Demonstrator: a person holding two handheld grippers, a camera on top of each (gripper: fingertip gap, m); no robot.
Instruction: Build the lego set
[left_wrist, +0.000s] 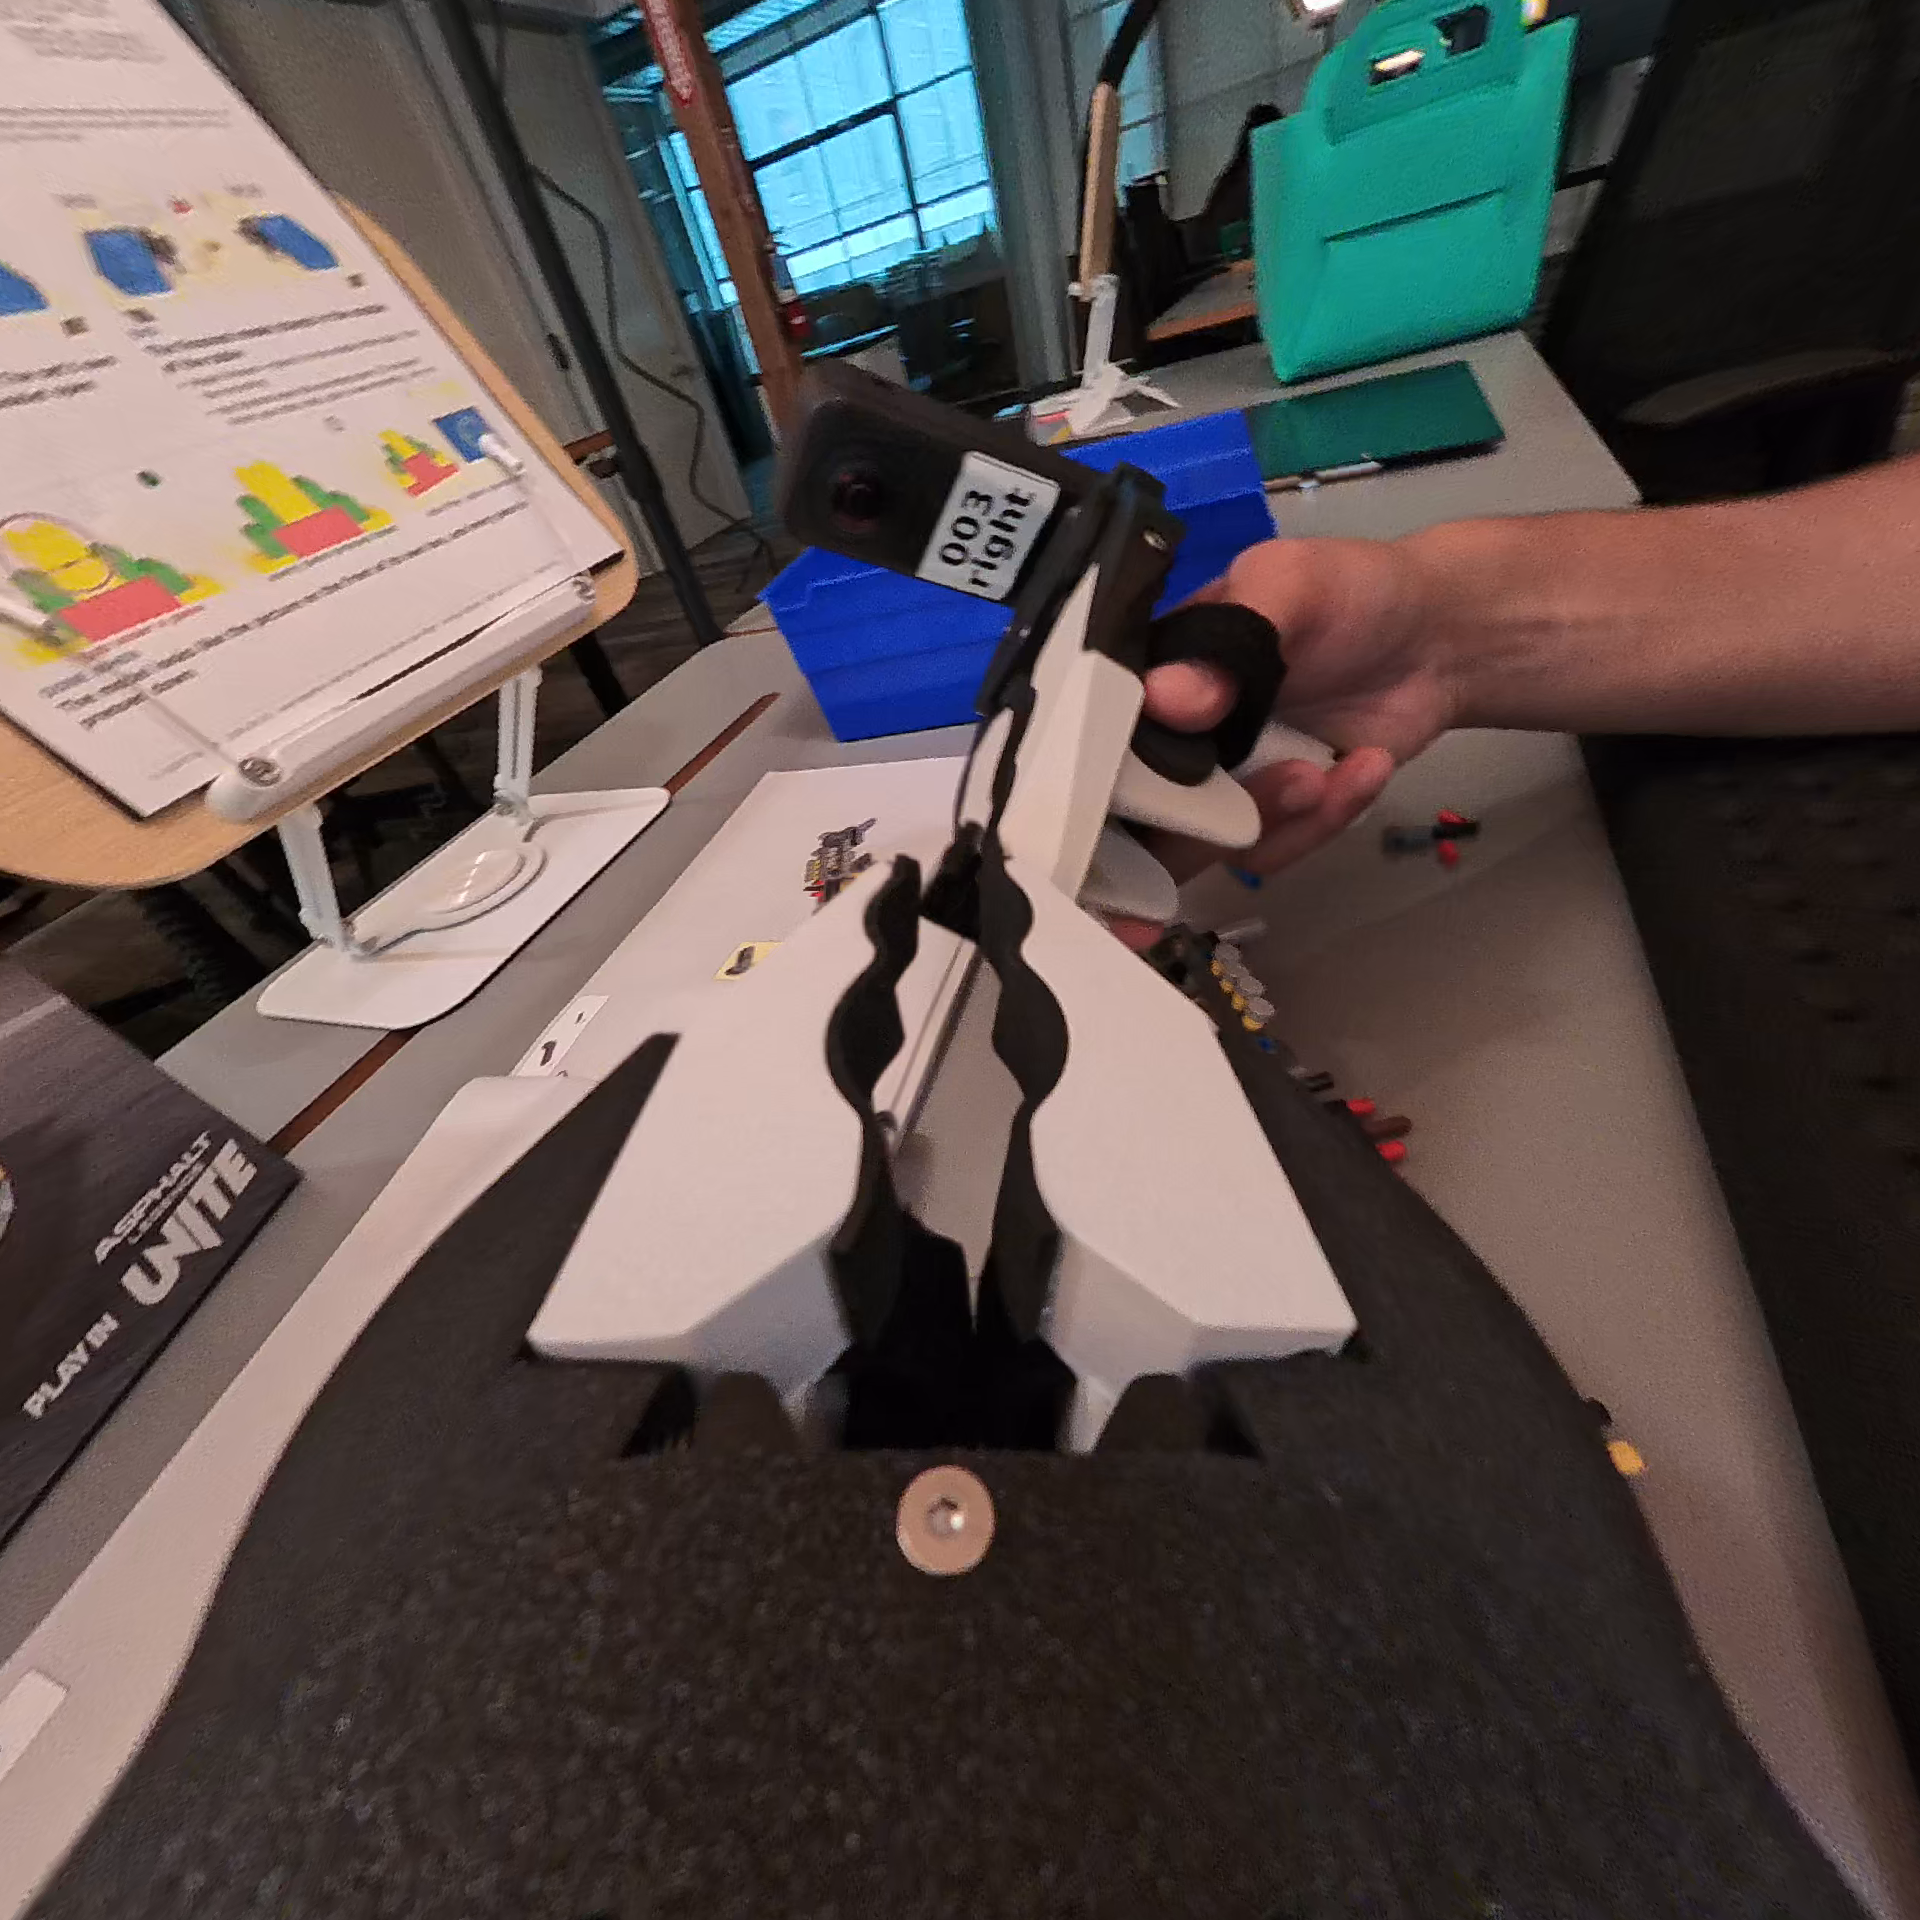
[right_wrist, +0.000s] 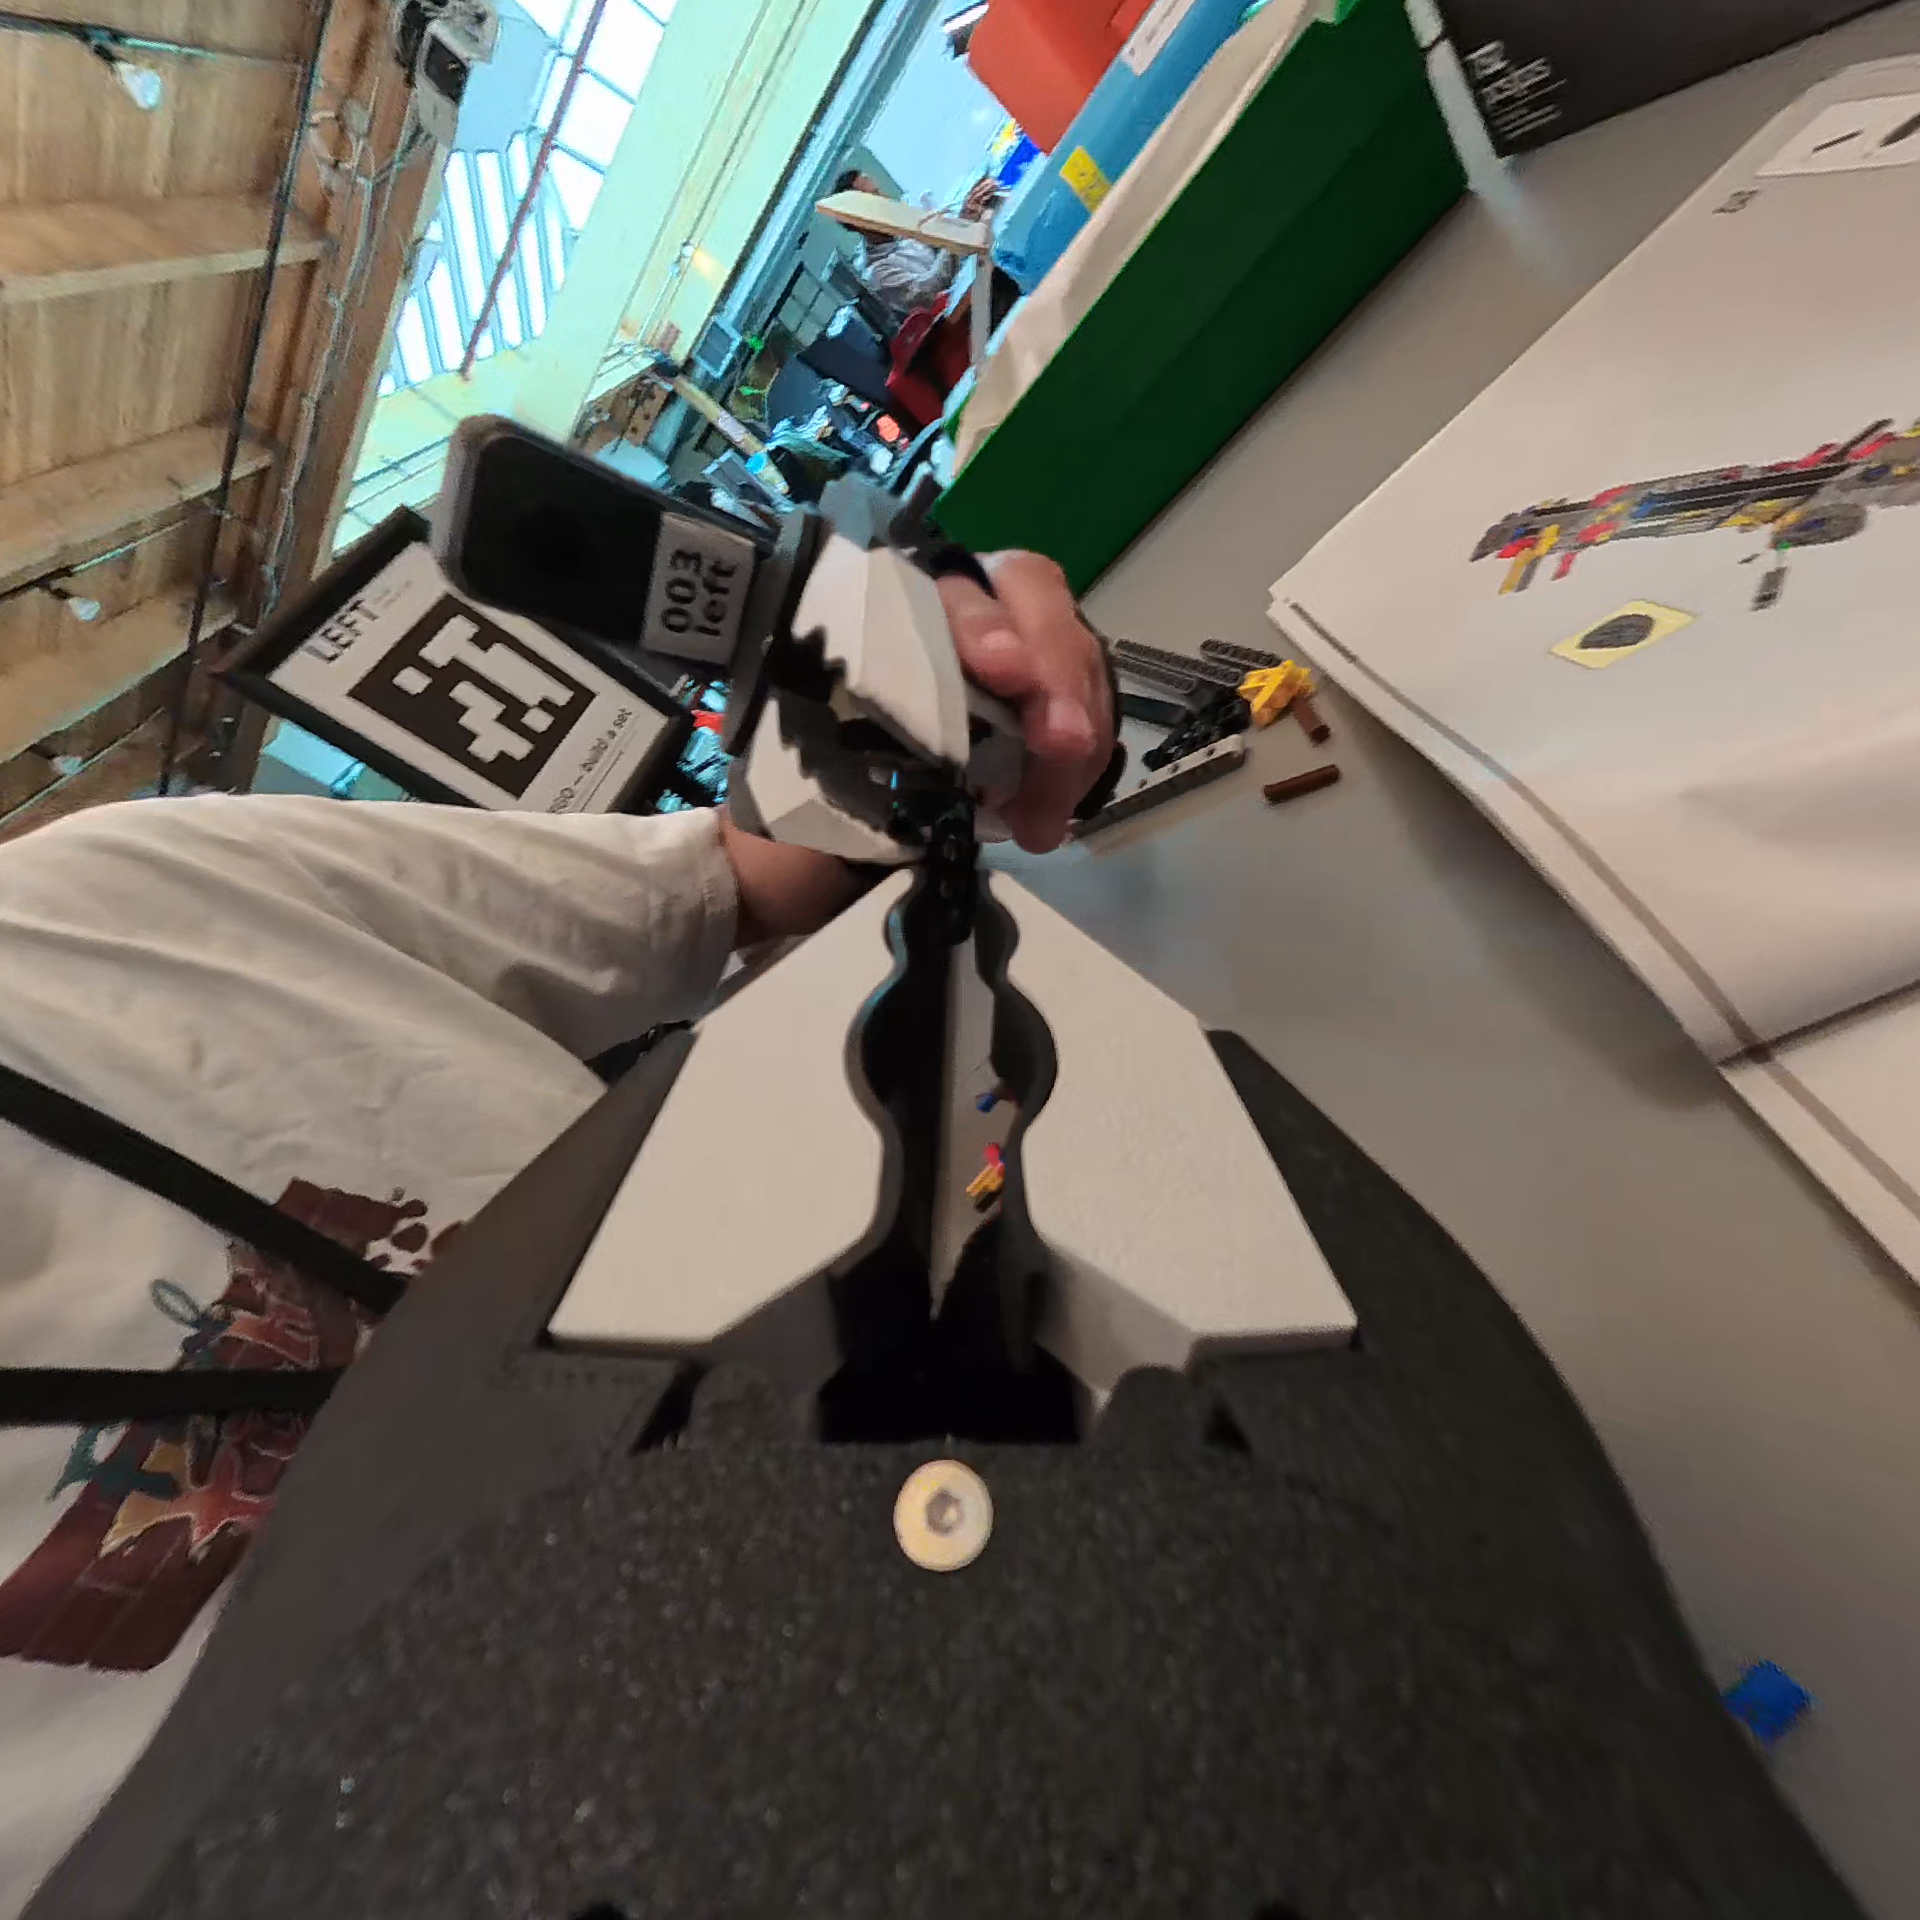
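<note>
A small black lego part (left_wrist: 951, 899) hangs in the air where the tips of both grippers meet. My left gripper (left_wrist: 948, 883) is shut on it from below in the left wrist view. My right gripper (left_wrist: 977, 821) comes down from the upper right, held by a bare hand, and grips the same spot. In the right wrist view the right gripper (right_wrist: 948, 888) is shut on the black part (right_wrist: 948, 852), and the left gripper (right_wrist: 935, 810) meets it from above. Whether this is one part or two joined ones I cannot tell.
An open instruction booklet (left_wrist: 727, 914) lies under the grippers and shows again in the right wrist view (right_wrist: 1662, 727). A half-built lego frame (right_wrist: 1195, 707), brown pins (right_wrist: 1299, 784) and loose small parts (left_wrist: 1236, 987) lie on the grey table. A sheet stand (left_wrist: 260, 468) and a blue bin (left_wrist: 914, 644) stand behind. Only a small space, under 4 cm, lies between the two pairs of fingers.
</note>
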